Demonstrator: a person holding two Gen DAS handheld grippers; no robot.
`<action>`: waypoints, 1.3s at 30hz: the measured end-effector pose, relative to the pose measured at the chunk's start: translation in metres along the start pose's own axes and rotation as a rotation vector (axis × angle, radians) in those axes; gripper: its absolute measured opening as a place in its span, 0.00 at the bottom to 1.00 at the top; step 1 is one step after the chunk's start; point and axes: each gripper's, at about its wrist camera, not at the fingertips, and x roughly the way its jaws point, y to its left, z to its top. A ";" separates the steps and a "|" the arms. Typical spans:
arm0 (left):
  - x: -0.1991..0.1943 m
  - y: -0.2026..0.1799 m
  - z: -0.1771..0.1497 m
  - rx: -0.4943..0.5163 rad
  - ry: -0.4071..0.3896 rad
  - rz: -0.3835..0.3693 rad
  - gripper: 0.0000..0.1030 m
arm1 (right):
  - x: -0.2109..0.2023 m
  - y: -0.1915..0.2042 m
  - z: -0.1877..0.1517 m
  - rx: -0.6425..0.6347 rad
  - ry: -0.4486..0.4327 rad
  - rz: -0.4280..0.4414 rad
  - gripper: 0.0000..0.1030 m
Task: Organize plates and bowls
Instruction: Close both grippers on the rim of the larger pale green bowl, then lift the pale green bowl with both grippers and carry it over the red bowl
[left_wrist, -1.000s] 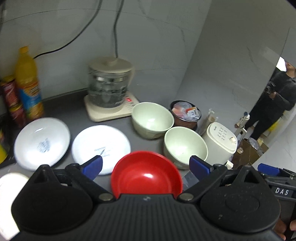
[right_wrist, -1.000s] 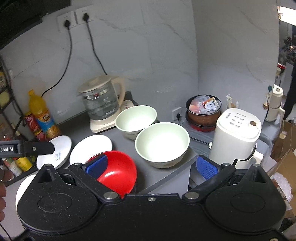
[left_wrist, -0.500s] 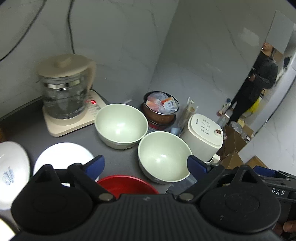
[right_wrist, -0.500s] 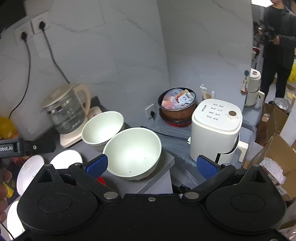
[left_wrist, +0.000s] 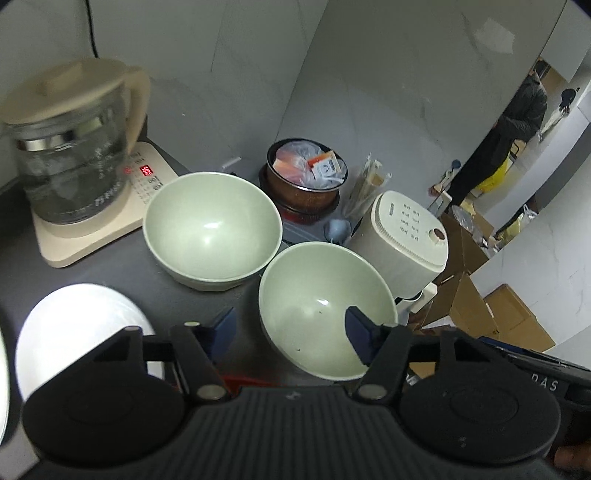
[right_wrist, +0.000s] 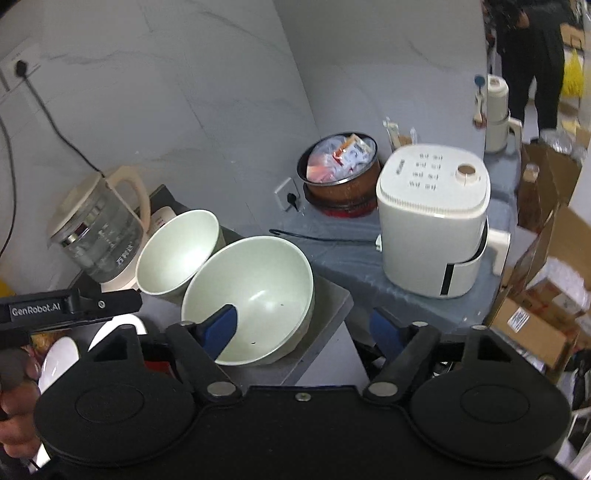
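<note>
Two pale green bowls stand on the dark counter: a near bowl (left_wrist: 325, 306) (right_wrist: 255, 295) at the counter's corner and a far bowl (left_wrist: 212, 229) (right_wrist: 177, 251) behind it. My left gripper (left_wrist: 291, 328) straddles the near bowl's left rim, right pad inside, left pad outside. Its jaws are closing and do not touch the rim. My right gripper (right_wrist: 303, 326) straddles the same bowl's right rim, left pad inside, right pad beyond the counter edge, jaws closing and apart from the rim. A white plate (left_wrist: 81, 325) lies left. A sliver of red bowl (left_wrist: 240, 380) shows under the left gripper.
A glass kettle (left_wrist: 74, 155) on its base stands at the back left. A brown pot (left_wrist: 306, 177) full of packets and a white cooker (left_wrist: 406, 236) sit on a lower shelf to the right. Cardboard boxes (right_wrist: 535, 325) and a standing person (left_wrist: 509, 133) are beyond.
Both grippers came down and to the right onto the near green bowl, and their jaws narrowed. The red bowl and left-hand plates slid mostly out of view.
</note>
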 end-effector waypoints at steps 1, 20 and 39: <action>0.006 0.002 0.002 -0.002 0.010 0.001 0.59 | 0.005 0.000 0.000 0.008 0.008 0.004 0.68; 0.085 0.019 0.019 -0.020 0.176 0.018 0.42 | 0.083 0.010 0.008 0.069 0.125 -0.034 0.53; 0.103 0.009 0.022 0.018 0.225 0.014 0.08 | 0.098 0.002 0.004 0.073 0.167 -0.037 0.14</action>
